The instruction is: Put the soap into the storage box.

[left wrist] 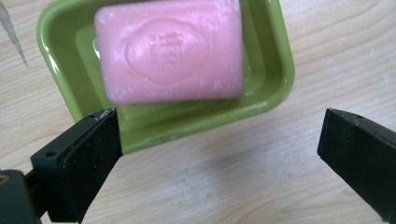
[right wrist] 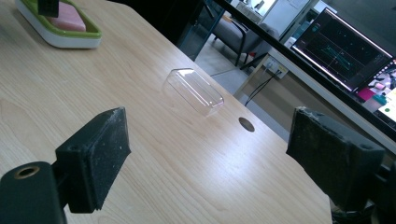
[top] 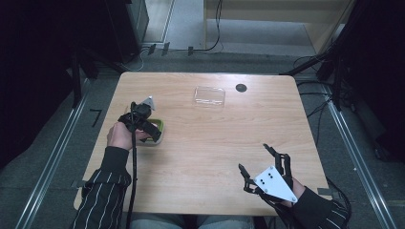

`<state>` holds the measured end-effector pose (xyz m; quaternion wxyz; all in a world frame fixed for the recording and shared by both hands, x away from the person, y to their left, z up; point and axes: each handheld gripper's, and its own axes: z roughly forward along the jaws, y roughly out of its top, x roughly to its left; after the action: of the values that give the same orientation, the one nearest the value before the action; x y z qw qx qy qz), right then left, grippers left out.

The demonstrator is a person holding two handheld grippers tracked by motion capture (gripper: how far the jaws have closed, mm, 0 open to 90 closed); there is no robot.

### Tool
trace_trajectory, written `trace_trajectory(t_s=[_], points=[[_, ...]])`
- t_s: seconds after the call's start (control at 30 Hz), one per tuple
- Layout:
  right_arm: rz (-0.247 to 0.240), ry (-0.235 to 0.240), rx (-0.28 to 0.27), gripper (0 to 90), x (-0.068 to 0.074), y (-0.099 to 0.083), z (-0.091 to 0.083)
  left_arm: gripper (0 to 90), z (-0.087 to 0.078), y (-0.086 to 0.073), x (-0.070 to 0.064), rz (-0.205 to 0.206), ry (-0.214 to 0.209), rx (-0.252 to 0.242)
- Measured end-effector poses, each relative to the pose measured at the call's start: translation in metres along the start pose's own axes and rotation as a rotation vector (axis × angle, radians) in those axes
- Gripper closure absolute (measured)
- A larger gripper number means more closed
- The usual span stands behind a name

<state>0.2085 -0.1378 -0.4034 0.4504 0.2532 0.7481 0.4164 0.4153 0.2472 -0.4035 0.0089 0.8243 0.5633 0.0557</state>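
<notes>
Overhead, the left gripper (top: 152,128) is seen held above a green soap dish (top: 159,126) at the left side of the wooden table (top: 210,143), with the person's left hand (top: 120,135) wrapped around its handle. How far its jaws are parted cannot be told from this view. The right gripper (top: 255,160) is held low near the table's front right corner, its jaws spread wide and nothing between them. A clear plastic lid (top: 208,96) is seen lying toward the far edge, well apart from both grippers, with a small dark hole (top: 241,88) just beside it.

Along the left gripper (left wrist: 219,133), the two black jaws are spread wide and nothing is pinched. A pink soap bar (left wrist: 170,49) is seen lying in the green soap dish (left wrist: 275,79); the left jaw's tip overlaps the dish's near rim, though contact cannot be confirmed. An oval stamp is pressed into the bar, its lettering too blurred to be read.

Along the right gripper (right wrist: 208,137), the jaws are again held far apart over bare wood. The clear plastic lid (right wrist: 194,91) is seen ahead, and the dish with the soap bar (right wrist: 67,22) farther off. A lit monitor (right wrist: 343,49) is visible beyond the table; its text is unreadable.
</notes>
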Motion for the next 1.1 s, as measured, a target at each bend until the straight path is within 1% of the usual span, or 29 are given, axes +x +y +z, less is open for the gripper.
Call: trace_trajectory(t_s=[0.2, 0.3, 0.4, 0.9, 0.93, 1.0, 1.07, 1.1], points=[[0.001, 0.000, -0.003, 13.2, 0.000, 0.000, 0.000, 0.1, -0.004, -0.009, -0.006, 0.012, -0.003, -0.003], [0.001, -0.001, -0.004, 13.2, 0.000, 0.000, 0.000, 0.1, -0.005, -0.014, -0.007, 0.010, -0.007, -0.007], [-0.001, 0.000, -0.006, 13.2, 0.000, 0.000, 0.000, 0.1, -0.005, -0.019, -0.009, 0.014, -0.008, 0.003], [-0.007, 0.001, -0.008, 13.2, 0.001, 0.000, 0.000, 0.1, -0.004, -0.050, -0.015, 0.031, 0.005, 0.020], [-0.008, 0.001, -0.008, 13.2, 0.001, 0.000, 0.000, 0.1, -0.004, -0.052, -0.015, 0.030, 0.011, 0.014], [-0.007, 0.001, -0.009, 13.2, 0.001, 0.000, 0.000, 0.1, -0.003, -0.057, -0.015, 0.028, 0.001, 0.009], [-0.009, 0.000, -0.009, 13.2, 0.001, 0.000, 0.000, 0.1, -0.004, -0.061, -0.015, 0.036, -0.012, 0.009], [-0.011, -0.001, -0.011, 13.2, 0.001, 0.000, 0.000, 0.1, -0.004, -0.063, -0.016, 0.033, -0.007, 0.003]])
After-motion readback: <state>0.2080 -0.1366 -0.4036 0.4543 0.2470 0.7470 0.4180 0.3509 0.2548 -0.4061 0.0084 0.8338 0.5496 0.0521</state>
